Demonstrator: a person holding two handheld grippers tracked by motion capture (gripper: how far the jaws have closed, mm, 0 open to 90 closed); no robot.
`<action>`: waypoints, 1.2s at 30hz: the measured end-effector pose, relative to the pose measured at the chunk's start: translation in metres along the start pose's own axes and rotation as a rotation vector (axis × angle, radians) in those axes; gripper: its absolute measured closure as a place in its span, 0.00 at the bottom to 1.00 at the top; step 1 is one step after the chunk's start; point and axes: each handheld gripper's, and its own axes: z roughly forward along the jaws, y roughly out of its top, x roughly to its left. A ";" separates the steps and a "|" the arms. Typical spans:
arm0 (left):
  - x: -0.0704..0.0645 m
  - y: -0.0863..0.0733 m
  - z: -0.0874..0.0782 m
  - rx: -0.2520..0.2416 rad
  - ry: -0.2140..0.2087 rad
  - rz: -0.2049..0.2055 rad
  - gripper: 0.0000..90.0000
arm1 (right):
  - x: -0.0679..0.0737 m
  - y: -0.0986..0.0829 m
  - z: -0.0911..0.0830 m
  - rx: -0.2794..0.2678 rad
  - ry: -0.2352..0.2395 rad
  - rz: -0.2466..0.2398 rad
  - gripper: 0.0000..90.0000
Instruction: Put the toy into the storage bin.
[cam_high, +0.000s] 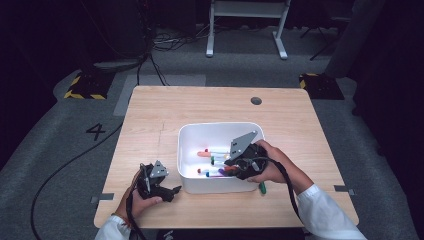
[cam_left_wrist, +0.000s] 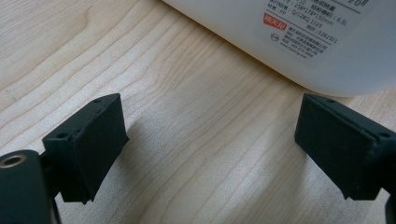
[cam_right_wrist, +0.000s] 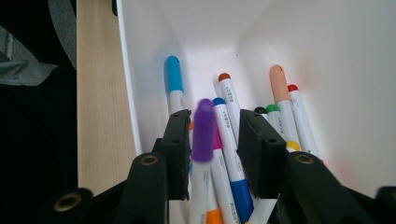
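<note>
A white bin stands in the middle of the wooden table and holds several capped markers. My right gripper reaches into it from the right. Its jaws stand open above the pile, and a purple-capped marker shows blurred between them, with space on its right side. Blue, peach and red-capped markers lie below against the bin walls. My left gripper rests low near the table's front left, open and holding nothing, close to the bin's labelled outer wall.
A green marker lies on the table under the right hand, just outside the bin's front right corner. A dark round hole sits near the table's far edge. Cables trail from both grippers.
</note>
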 end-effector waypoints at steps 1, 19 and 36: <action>0.000 0.000 0.000 0.001 -0.001 0.000 0.10 | 0.000 0.000 -0.001 -0.004 -0.004 0.008 0.70; 0.000 0.000 0.000 0.001 0.000 0.001 0.10 | -0.009 -0.026 -0.050 -0.191 -0.162 0.108 0.56; 0.000 0.000 0.000 -0.001 0.003 0.001 0.10 | 0.009 -0.110 -0.095 -0.274 -0.375 0.265 0.46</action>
